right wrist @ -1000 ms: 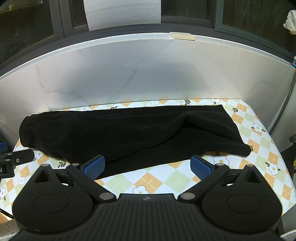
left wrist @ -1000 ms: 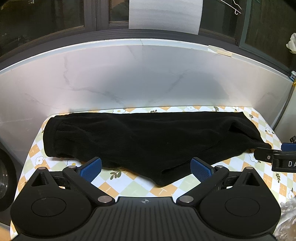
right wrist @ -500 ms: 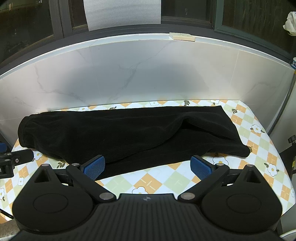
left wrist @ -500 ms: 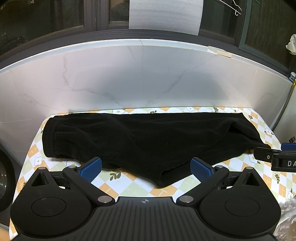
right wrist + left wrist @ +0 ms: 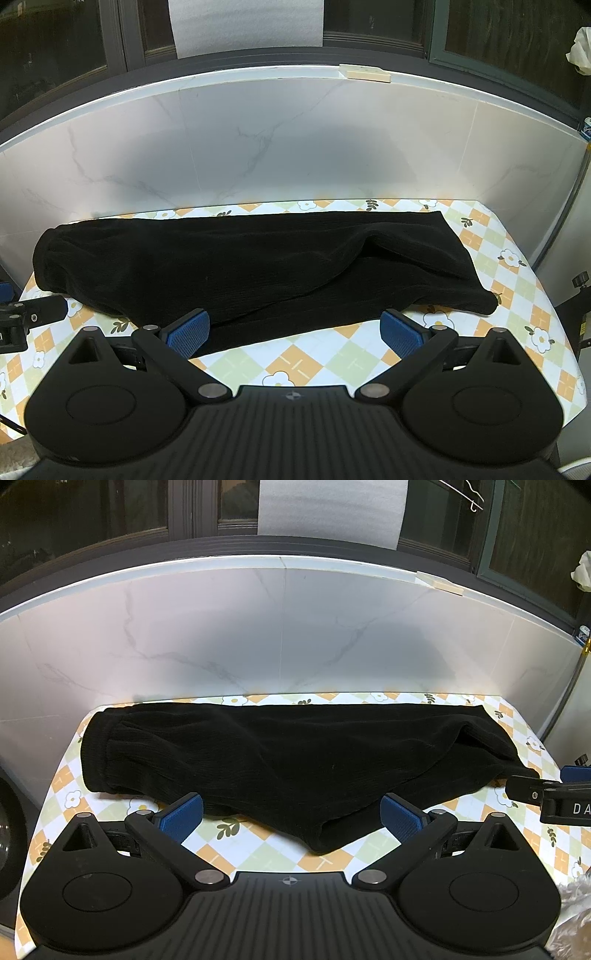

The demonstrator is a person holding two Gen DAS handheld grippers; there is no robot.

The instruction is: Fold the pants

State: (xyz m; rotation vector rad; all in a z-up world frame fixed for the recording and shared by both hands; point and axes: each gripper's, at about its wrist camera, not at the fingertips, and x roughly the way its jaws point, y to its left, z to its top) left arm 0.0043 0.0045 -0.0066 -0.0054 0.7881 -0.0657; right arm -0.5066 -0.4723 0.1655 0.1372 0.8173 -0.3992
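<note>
Black pants [image 5: 295, 760] lie folded lengthwise across the checked tablecloth [image 5: 258, 853], waistband at the left end, leg hems at the right; they also fill the right wrist view [image 5: 240, 269]. My left gripper [image 5: 291, 818] hovers open just in front of the pants' near edge, nothing between its blue pads. My right gripper [image 5: 295, 332] is open too, near the front edge toward the leg end, empty. The right gripper's tip [image 5: 532, 794] shows at the right edge of the left wrist view; the left gripper's tip [image 5: 33, 314] shows at the left edge of the right wrist view.
A marble-look wall [image 5: 280, 635] rises right behind the table, with dark windows above. The tablecloth ends close to the pants on both sides; a dark round appliance [image 5: 7, 834] stands at the left and a pipe [image 5: 576, 672] at the right.
Both grippers have drifted slightly back and up from the pants; the cloth has stayed still and both grippers have stayed open.
</note>
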